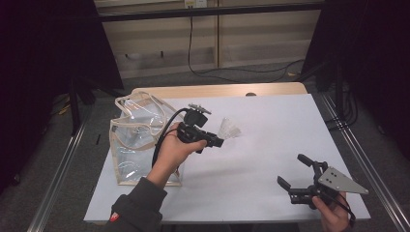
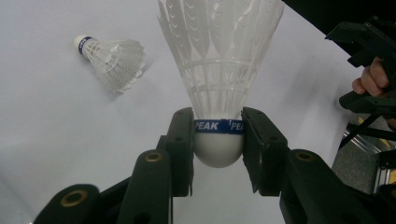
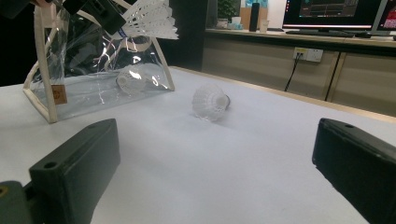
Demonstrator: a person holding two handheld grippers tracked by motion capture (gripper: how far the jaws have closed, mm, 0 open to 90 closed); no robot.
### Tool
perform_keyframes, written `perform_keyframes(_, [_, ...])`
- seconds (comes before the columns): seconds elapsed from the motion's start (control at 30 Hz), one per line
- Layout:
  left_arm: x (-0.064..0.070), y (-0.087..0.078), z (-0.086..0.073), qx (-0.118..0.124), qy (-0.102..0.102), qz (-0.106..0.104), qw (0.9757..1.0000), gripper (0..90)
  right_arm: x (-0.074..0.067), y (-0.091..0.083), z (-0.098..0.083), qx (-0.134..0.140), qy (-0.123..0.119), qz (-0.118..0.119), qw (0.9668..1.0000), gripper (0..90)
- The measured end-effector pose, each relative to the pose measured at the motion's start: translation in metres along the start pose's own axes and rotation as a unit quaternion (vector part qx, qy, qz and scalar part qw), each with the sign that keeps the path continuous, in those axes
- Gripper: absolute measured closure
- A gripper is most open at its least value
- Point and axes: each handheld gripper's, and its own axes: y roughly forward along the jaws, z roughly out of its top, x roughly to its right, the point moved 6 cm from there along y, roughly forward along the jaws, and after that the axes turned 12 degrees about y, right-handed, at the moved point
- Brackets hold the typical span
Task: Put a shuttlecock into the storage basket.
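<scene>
Currently: left gripper (image 2: 218, 140) clamps shuttlecock (image 2: 218, 70) by cork, lifted above table (image 1: 270, 140) beside clear bag (image 1: 138, 140). Right gripper (image 1: 302, 180) jaws apart, idle. Risks: round cork slipping from pads; feathers snagging bag rim, tipping bag. Second shuttlecock (image 2: 112, 58) lies loose on table.

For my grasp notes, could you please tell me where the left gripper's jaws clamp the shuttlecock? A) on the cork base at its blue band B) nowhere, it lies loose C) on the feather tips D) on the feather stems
A: in the left gripper view the left gripper is shut on the held shuttlecock, its pads pressing both sides of the cork at the blue band.
</scene>
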Motion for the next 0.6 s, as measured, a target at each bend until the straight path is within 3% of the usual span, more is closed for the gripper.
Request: perform_keyframes(0.6, [-0.004, -0.012, 0.006, 0.000, -0.007, 0.002, 1.0000, 65.7, 0.000, 0.000, 0.000, 0.001, 0.000, 0.001, 1.0000, 0.7])
